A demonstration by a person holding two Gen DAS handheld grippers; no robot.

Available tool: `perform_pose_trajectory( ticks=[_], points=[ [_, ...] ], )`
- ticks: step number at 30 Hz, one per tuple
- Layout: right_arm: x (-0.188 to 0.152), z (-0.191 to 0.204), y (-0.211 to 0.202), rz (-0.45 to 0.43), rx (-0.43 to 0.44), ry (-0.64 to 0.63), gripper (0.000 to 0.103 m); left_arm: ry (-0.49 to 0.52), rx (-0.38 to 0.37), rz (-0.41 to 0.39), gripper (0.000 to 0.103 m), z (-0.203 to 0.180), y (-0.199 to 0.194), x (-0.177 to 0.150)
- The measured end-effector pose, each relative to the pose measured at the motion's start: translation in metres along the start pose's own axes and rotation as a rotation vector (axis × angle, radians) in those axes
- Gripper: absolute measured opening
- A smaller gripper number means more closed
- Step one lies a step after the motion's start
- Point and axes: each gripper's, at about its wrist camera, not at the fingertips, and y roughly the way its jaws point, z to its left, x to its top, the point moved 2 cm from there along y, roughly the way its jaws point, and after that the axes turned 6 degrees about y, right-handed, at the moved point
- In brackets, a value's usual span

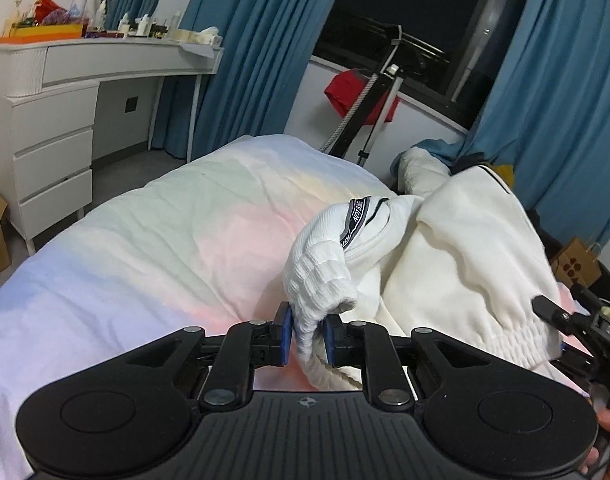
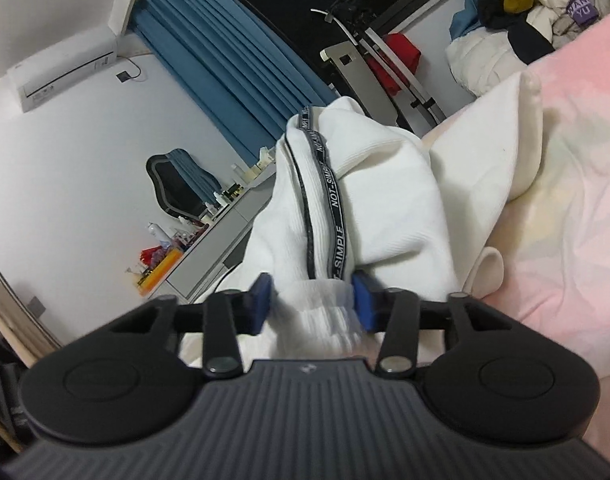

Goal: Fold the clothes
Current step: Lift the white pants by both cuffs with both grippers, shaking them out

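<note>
A white sweatshirt (image 1: 457,248) with a black "NOT-SIMPLE" tape stripe lies bunched on the bed's right side. My left gripper (image 1: 308,336) is shut on a ribbed white cuff of it, lifted just above the bedspread. My right gripper (image 2: 312,304) is shut on the other ribbed cuff, and the striped sleeve (image 2: 337,200) rises up in front of it. The right gripper also shows at the right edge of the left wrist view (image 1: 561,320), by the elastic hem.
The pastel pink and white bedspread (image 1: 165,240) covers the bed. A white dresser (image 1: 65,128) stands far left, blue curtains (image 1: 257,40) and a dark window behind. A clothes pile (image 2: 545,4) sits at the bed's far end. A paper bag (image 1: 577,264) is at right.
</note>
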Motion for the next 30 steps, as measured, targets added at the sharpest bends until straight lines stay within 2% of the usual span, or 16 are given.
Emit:
perform_pose_trajectory(
  ticks=[4, 8, 14, 17, 20, 22, 27, 30],
  points=[
    [0.001, 0.016, -0.001, -0.007, -0.026, -0.045, 0.036, -0.029, -0.008, 0.016, 0.018, 0.005, 0.003, 0.001],
    [0.001, 0.034, -0.014, -0.01, -0.057, -0.079, 0.034, -0.049, -0.045, 0.019, 0.018, 0.01, 0.0, 0.002],
    [-0.017, 0.079, -0.06, -0.004, -0.169, -0.246, 0.034, -0.078, -0.157, -0.008, 0.016, 0.006, -0.013, -0.001],
    [-0.032, 0.085, -0.087, 0.019, -0.188, -0.192, 0.033, -0.051, -0.196, -0.039, 0.016, 0.002, -0.025, 0.0],
    [-0.055, 0.079, -0.108, 0.078, -0.17, -0.037, 0.032, -0.051, -0.239, -0.075, 0.016, 0.002, -0.04, 0.002],
    [-0.078, 0.07, -0.115, 0.149, -0.168, 0.067, 0.031, -0.067, -0.257, -0.083, 0.016, 0.007, -0.047, 0.001],
    [-0.139, 0.037, -0.104, 0.35, -0.214, 0.269, 0.032, -0.097, -0.232, -0.042, 0.016, 0.017, -0.042, -0.001],
    [-0.148, 0.029, -0.096, 0.371, -0.248, 0.284, 0.034, -0.109, -0.207, -0.011, 0.017, 0.022, -0.033, -0.003]
  ],
)
